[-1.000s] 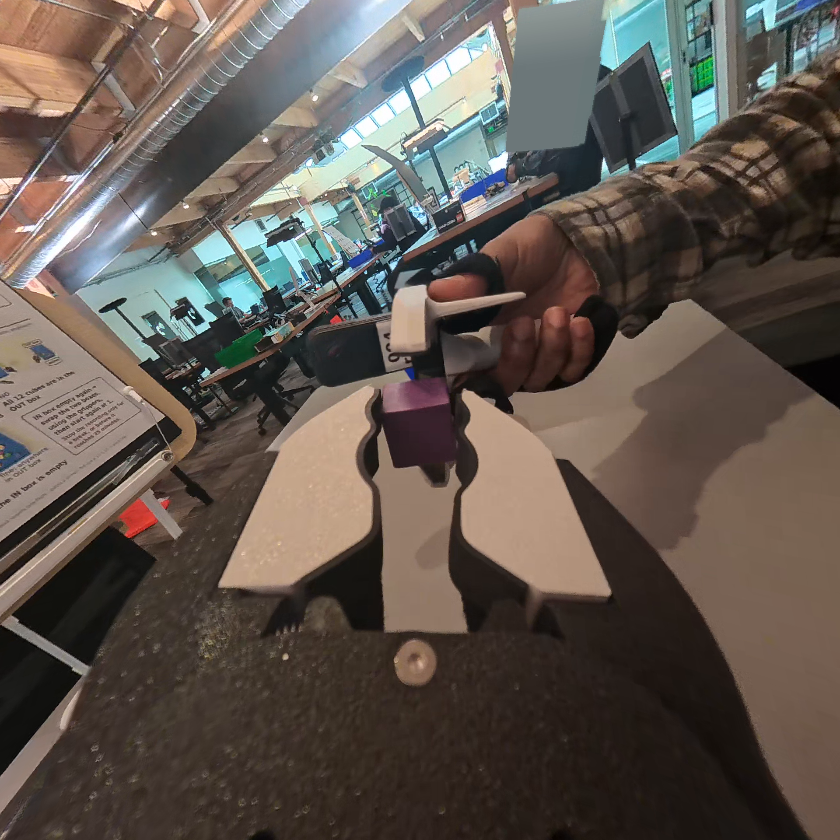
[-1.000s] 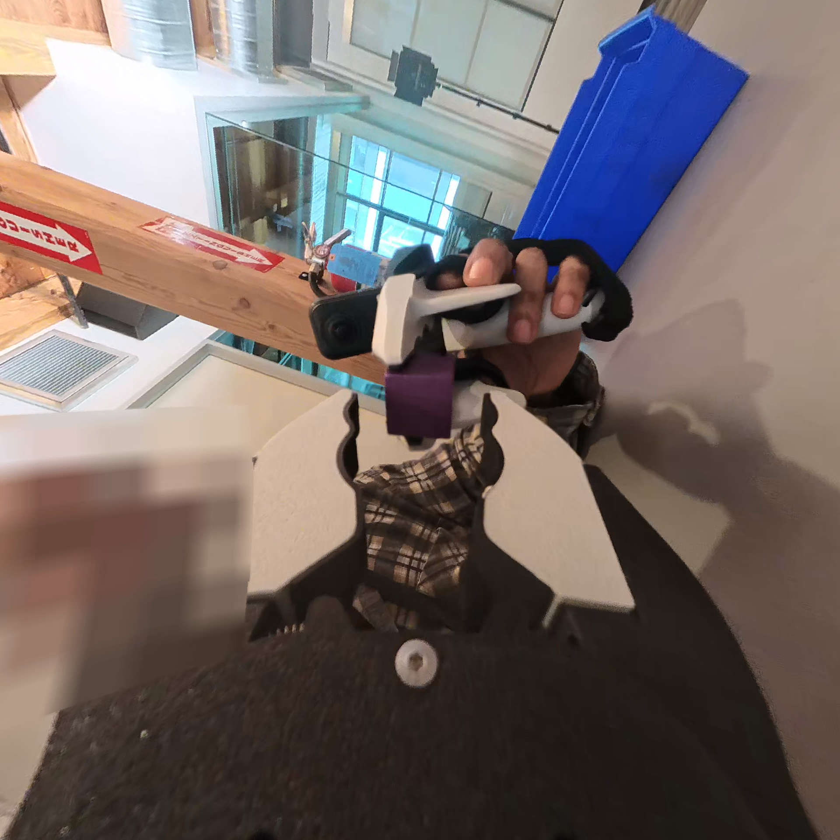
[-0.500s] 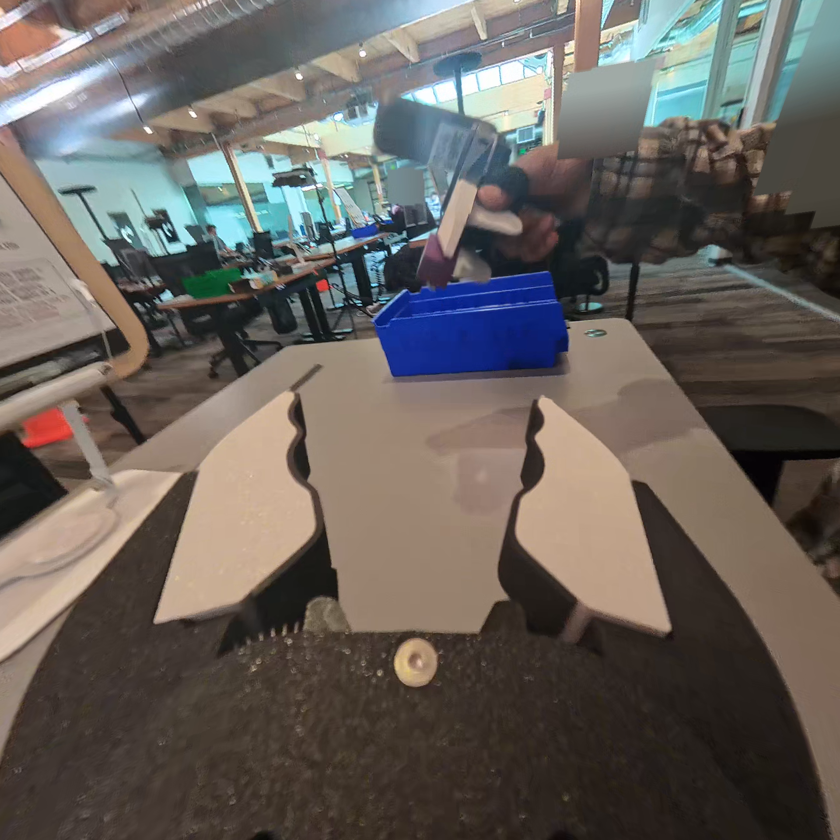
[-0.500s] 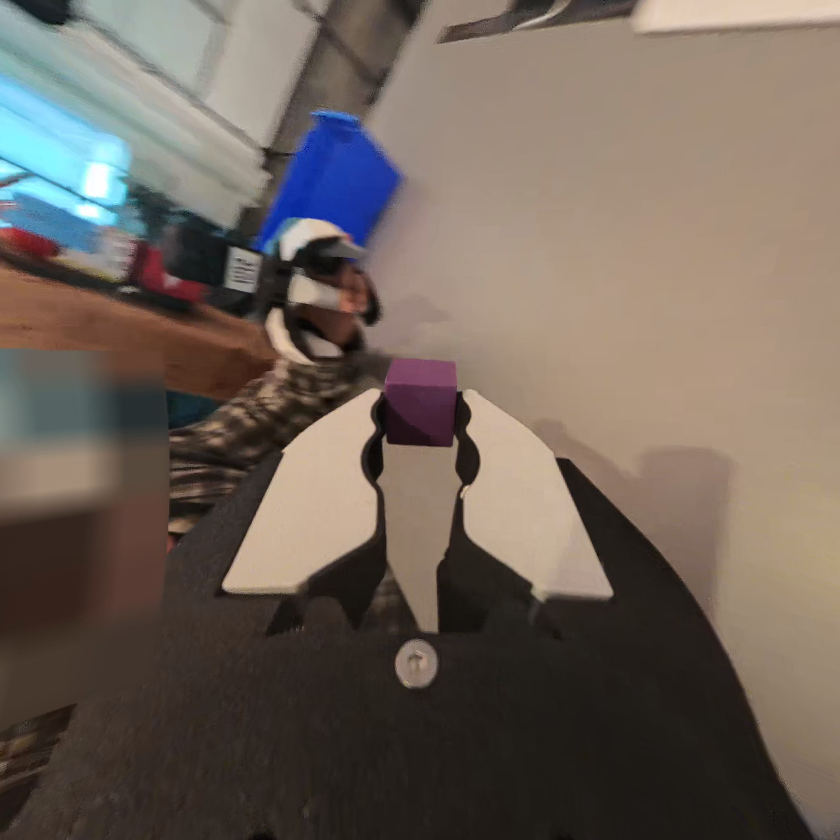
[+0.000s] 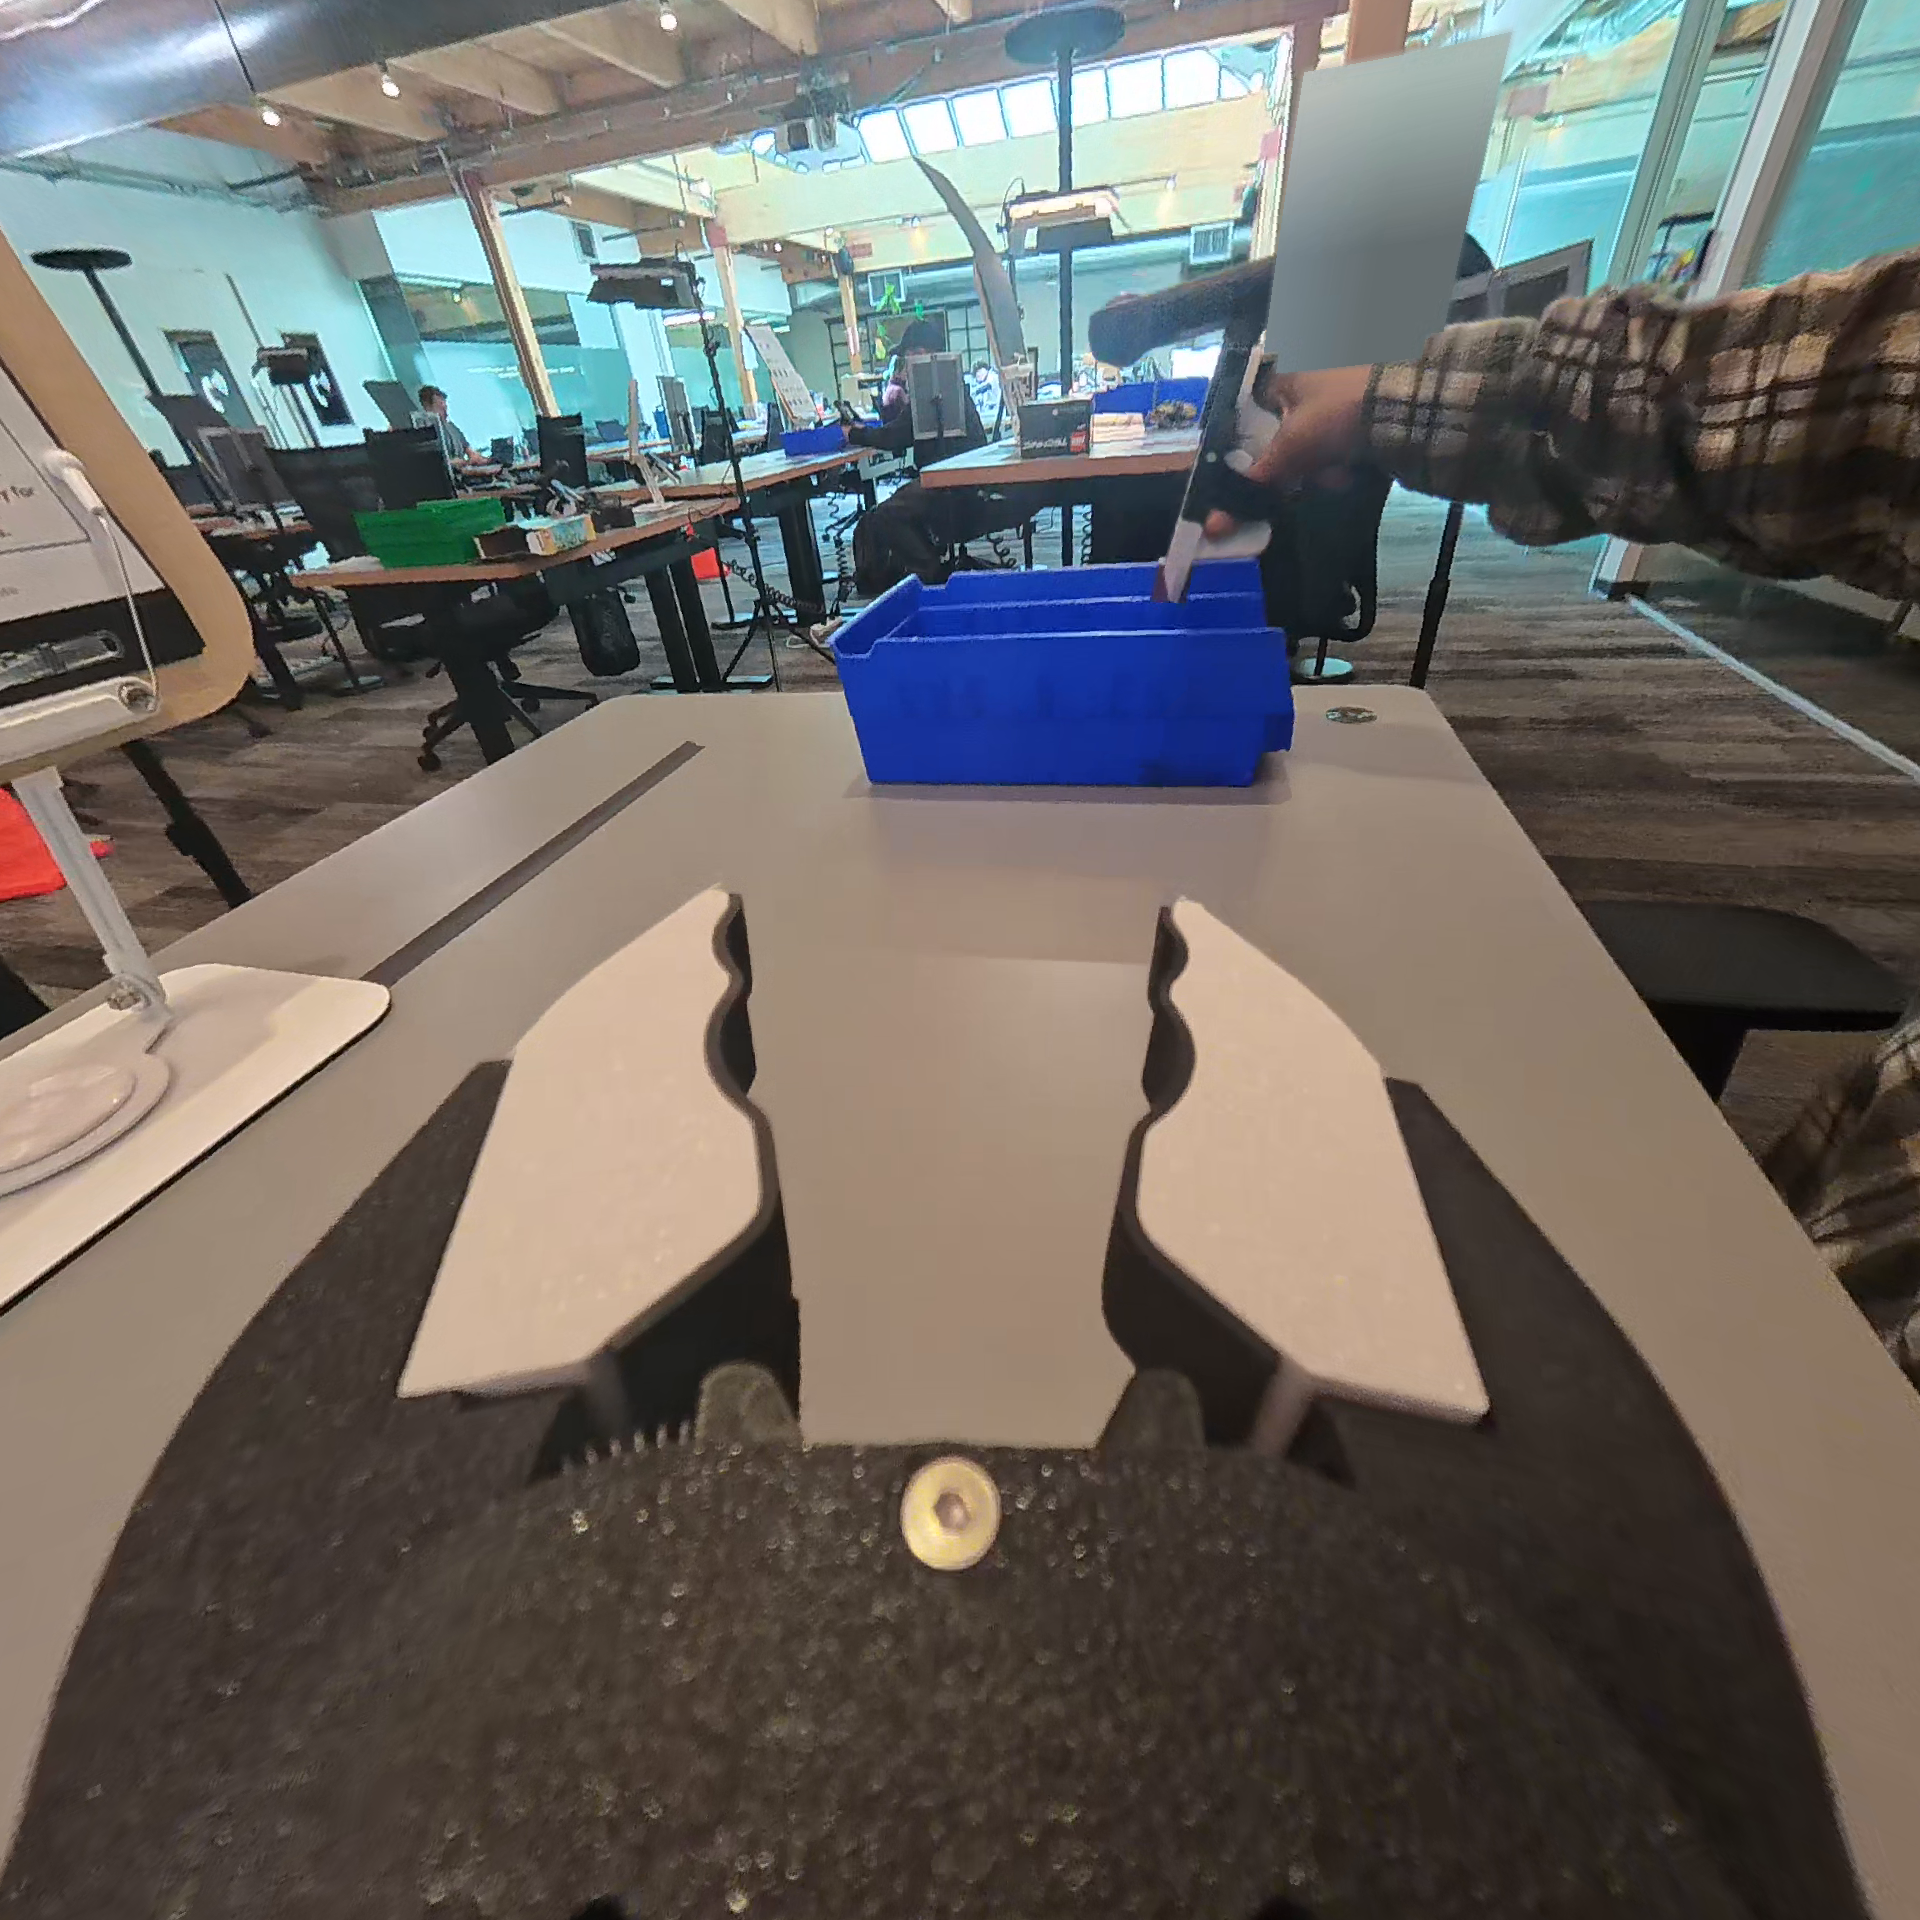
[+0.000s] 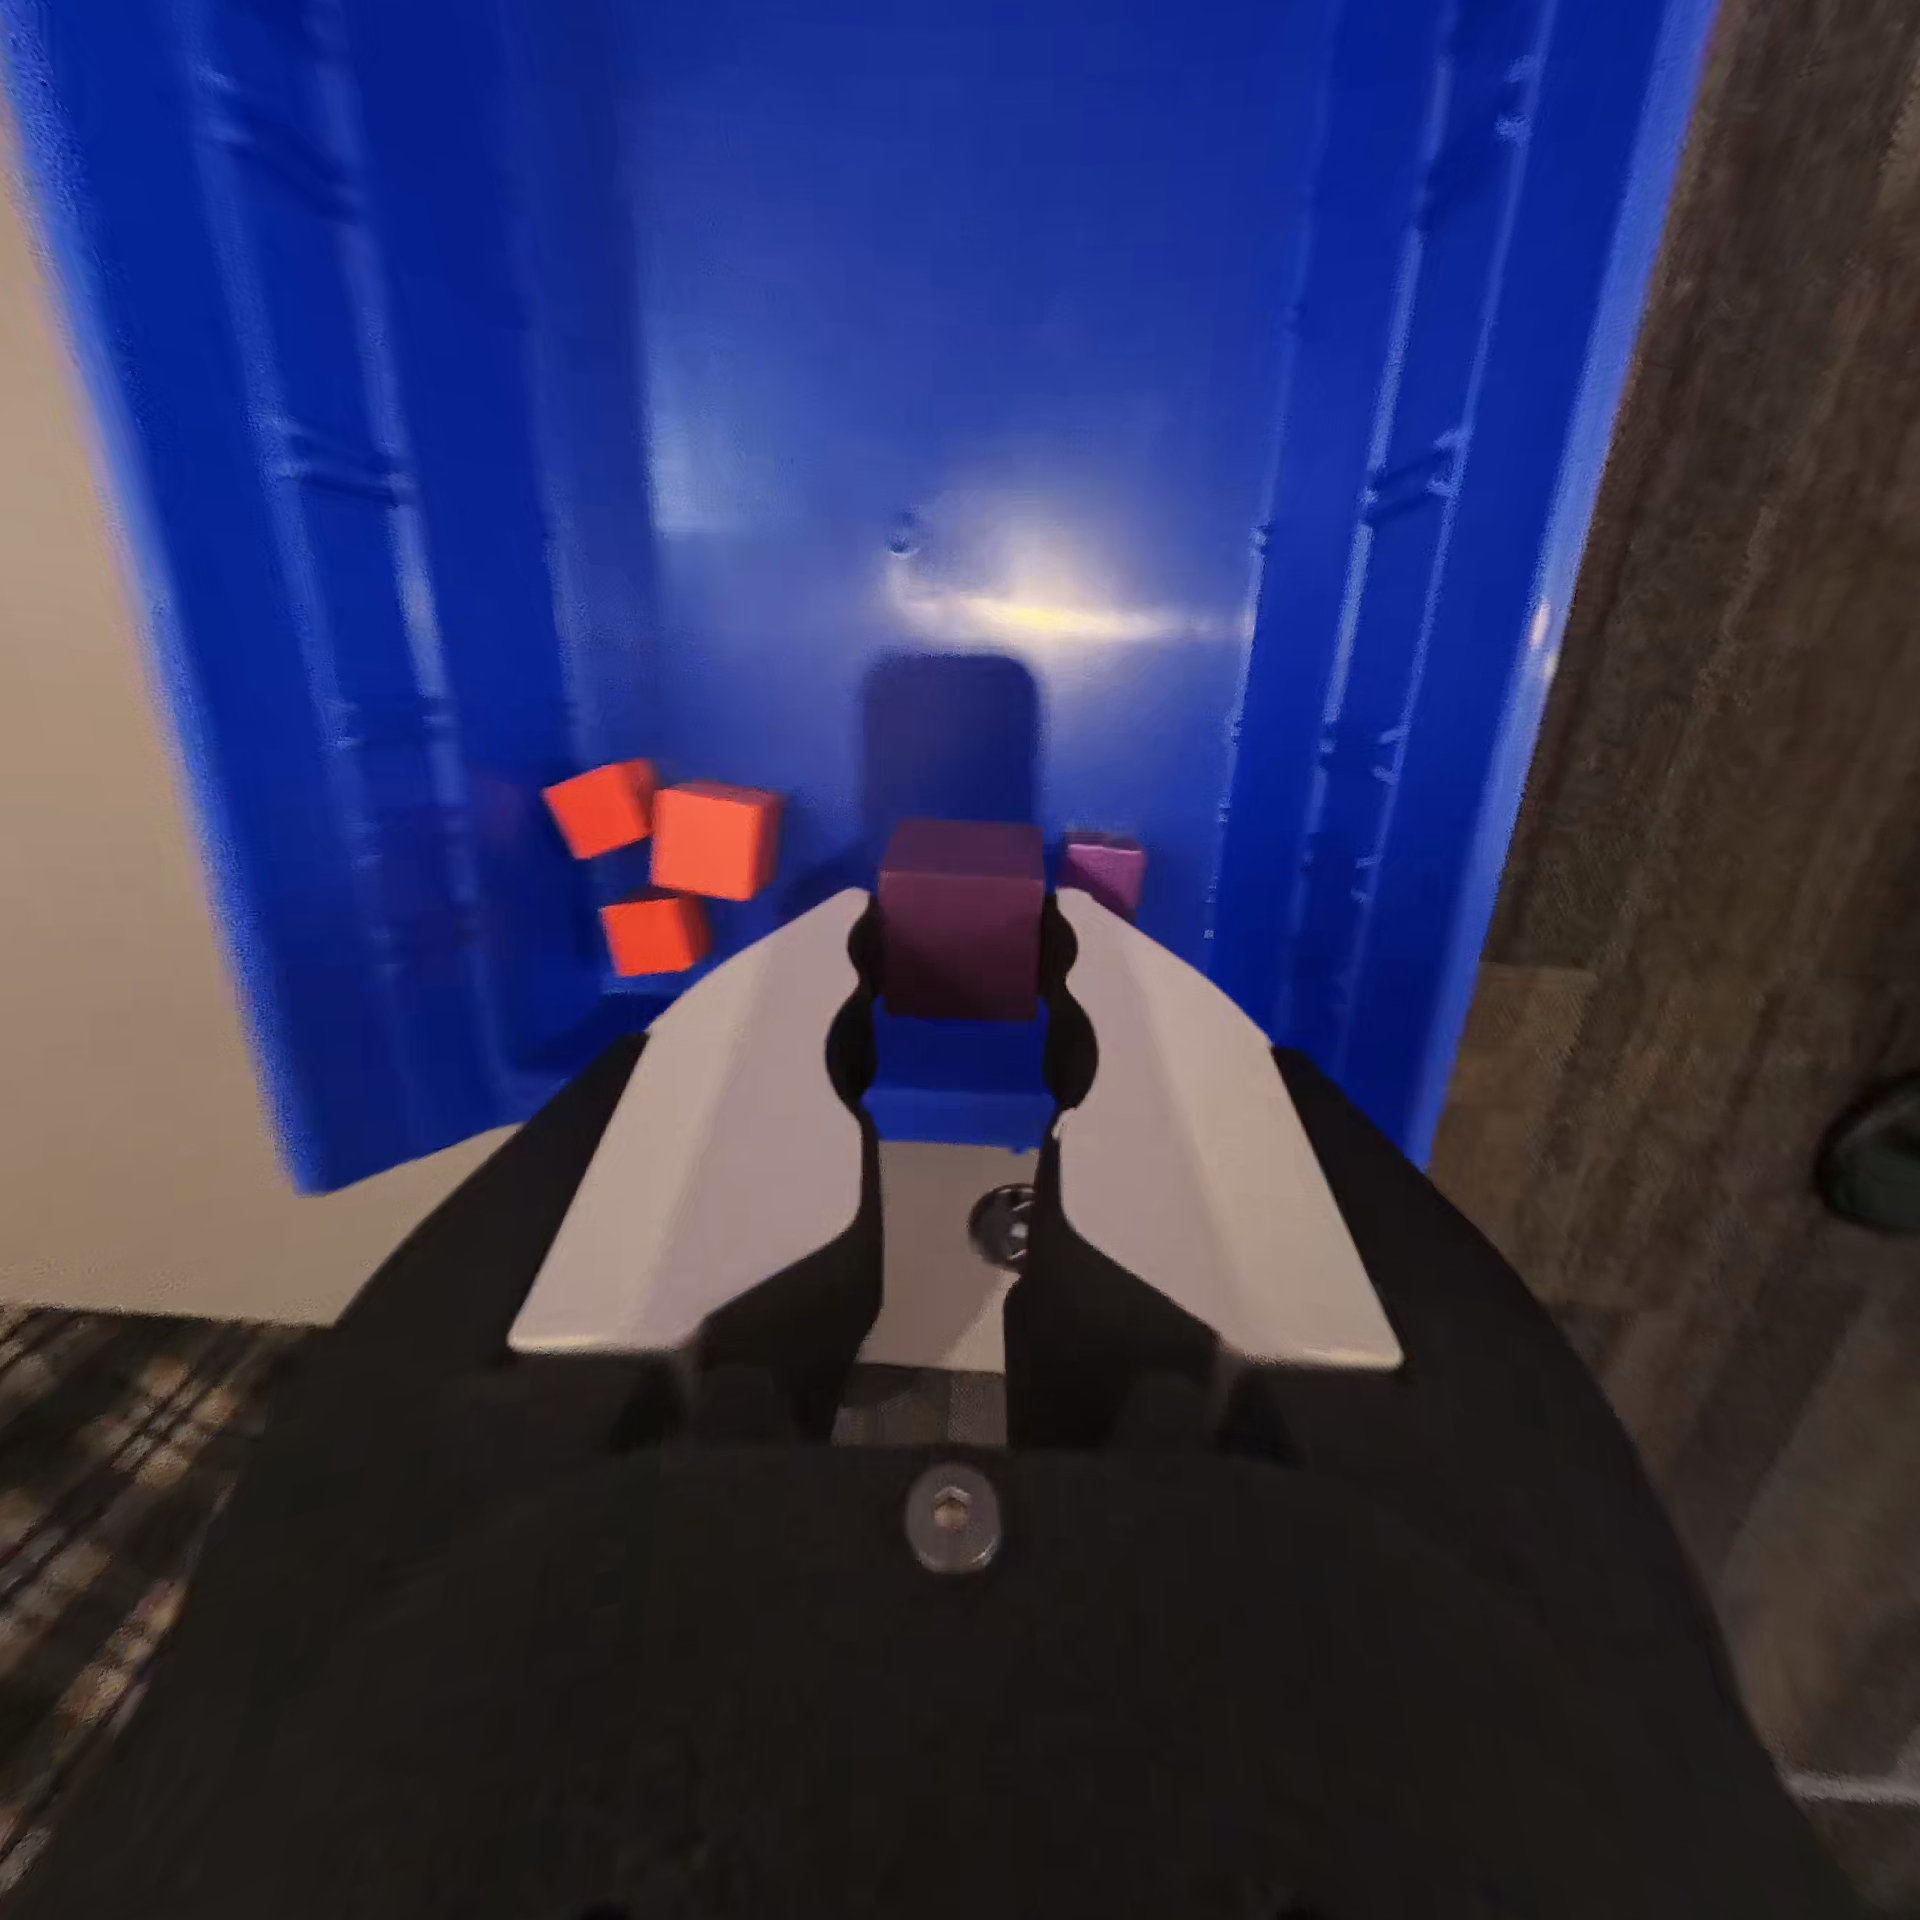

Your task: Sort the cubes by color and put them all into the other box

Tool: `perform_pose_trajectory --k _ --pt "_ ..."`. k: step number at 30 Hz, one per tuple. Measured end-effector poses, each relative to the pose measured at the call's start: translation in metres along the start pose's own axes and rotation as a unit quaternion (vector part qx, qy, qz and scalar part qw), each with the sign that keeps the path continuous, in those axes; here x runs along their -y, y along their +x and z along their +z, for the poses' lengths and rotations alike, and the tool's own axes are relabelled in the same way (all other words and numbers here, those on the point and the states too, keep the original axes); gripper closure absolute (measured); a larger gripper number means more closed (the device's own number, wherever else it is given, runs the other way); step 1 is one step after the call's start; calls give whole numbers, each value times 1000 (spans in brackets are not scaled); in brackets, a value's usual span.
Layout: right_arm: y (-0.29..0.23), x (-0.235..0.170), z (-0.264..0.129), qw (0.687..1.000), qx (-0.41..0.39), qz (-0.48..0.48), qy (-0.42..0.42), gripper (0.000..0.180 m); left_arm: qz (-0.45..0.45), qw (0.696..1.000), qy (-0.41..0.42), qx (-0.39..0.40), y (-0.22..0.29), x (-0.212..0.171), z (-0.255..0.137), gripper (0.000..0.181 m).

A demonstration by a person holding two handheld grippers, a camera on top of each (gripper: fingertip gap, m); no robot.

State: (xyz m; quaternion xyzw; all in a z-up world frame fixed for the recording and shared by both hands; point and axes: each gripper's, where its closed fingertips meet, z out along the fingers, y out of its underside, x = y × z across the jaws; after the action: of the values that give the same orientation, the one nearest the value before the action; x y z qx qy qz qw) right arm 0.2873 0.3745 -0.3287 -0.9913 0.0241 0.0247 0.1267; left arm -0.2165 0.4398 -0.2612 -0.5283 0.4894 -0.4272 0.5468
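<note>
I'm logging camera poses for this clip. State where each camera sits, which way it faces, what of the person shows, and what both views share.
Left wrist view: on the open left claw, low over the grey table, facing level across it to the blue box; a plaid sleeve shows.
Right wrist view: on the right claw, looking down into the box at three red cubes and a loose purple cube; it grips a purple cube.
Shared: the blue box and table.

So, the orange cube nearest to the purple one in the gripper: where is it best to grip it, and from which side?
Probably from above, on two opposite flat side faces of that orange cube. Its top is free, but two other orange cubes crowd its sides, and the blue box wall blocks a sideways approach.
</note>
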Motion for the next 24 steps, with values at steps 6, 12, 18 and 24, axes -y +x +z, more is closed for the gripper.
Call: perform_pose_trajectory --k 6,12,18,24 --pt "20 2 40 996 -59 -20 -56 151 4 1000 -24 2 1 -10 4 111" --pt "17 3 63 993 -65 -22 -100 151 2 1000 -27 2 -1 -11 2 112" --pt "8 -17 66 989 -52 -8 -137 151 10 1000 -25 7 -2 -9 1 112" --pt "3 -40 66 984 -28 18 -175 151 11 999 -37 10 -3 -14 3 113"
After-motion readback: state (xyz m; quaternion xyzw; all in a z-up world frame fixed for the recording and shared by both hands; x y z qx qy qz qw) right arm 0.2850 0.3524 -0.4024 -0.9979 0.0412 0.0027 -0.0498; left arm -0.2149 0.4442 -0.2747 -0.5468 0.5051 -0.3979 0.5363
